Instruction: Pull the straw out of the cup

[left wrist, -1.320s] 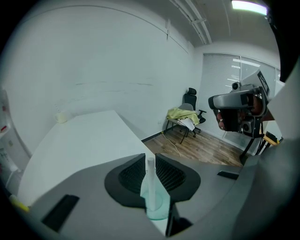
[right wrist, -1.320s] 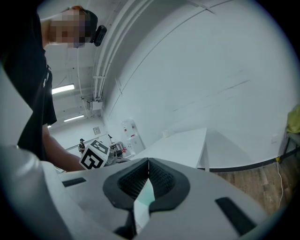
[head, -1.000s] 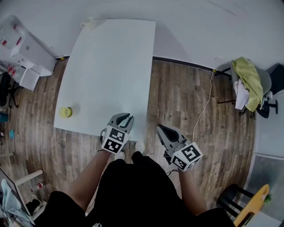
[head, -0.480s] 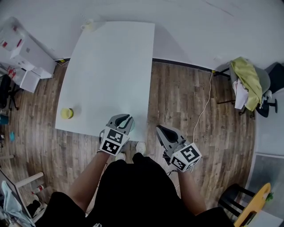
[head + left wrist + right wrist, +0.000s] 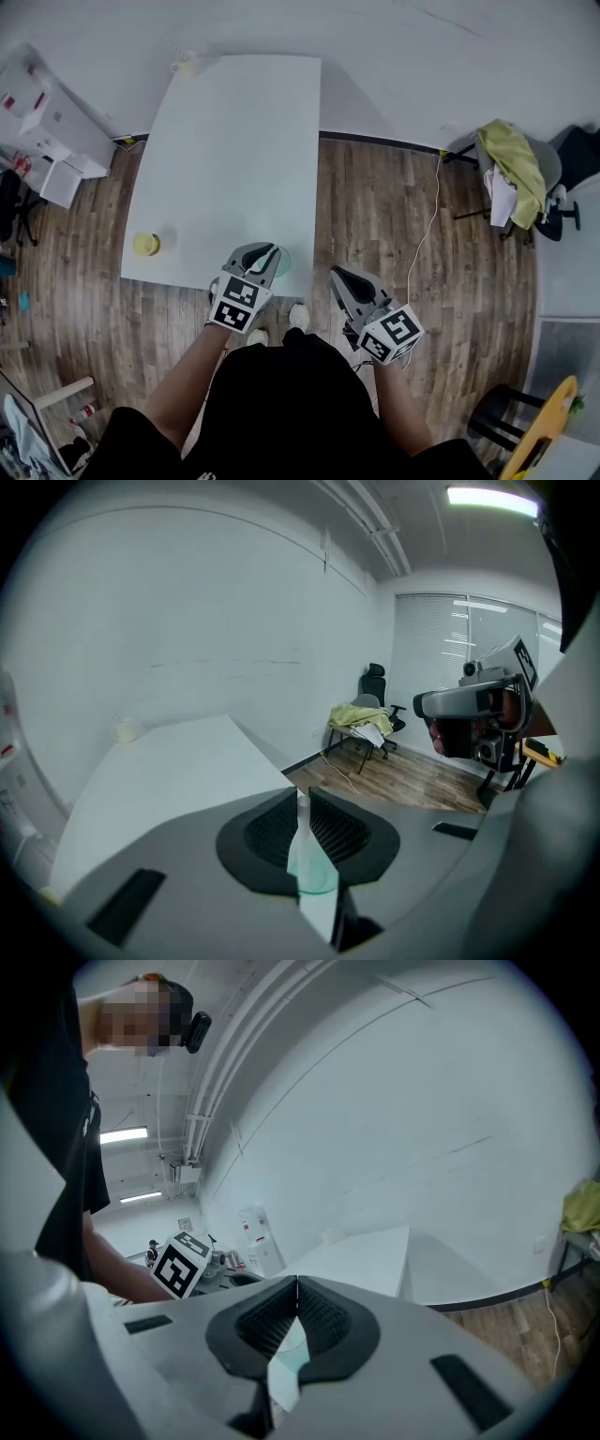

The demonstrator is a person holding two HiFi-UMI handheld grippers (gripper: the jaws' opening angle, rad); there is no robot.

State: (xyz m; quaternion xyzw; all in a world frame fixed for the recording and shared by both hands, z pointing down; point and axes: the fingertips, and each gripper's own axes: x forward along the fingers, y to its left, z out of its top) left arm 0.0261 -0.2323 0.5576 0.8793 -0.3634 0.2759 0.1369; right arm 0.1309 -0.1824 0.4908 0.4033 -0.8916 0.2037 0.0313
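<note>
Locating the cup: a small yellow cup point(image 5: 142, 244) stands on the white table point(image 5: 234, 141), near its left edge and close to the near corner. A paler cup-like thing point(image 5: 185, 64) sits at the far left corner. I cannot tell which one the task means.
Straw: too small to make out in any view, so its long axis is unread. If it stands in a cup, I judge the pull would go straight up.
Direction from jaws: the yellow cup lies to the left of the left gripper point(image 5: 261, 255), well apart from it. That gripper hangs over the table's near edge and points forward, not at the cup.
Nearer hand: the left. The right gripper point(image 5: 342, 281) is over the wooden floor point(image 5: 394, 216), off the table's near right corner.
Jaws: both pairs are pressed together, with nothing between them.
</note>
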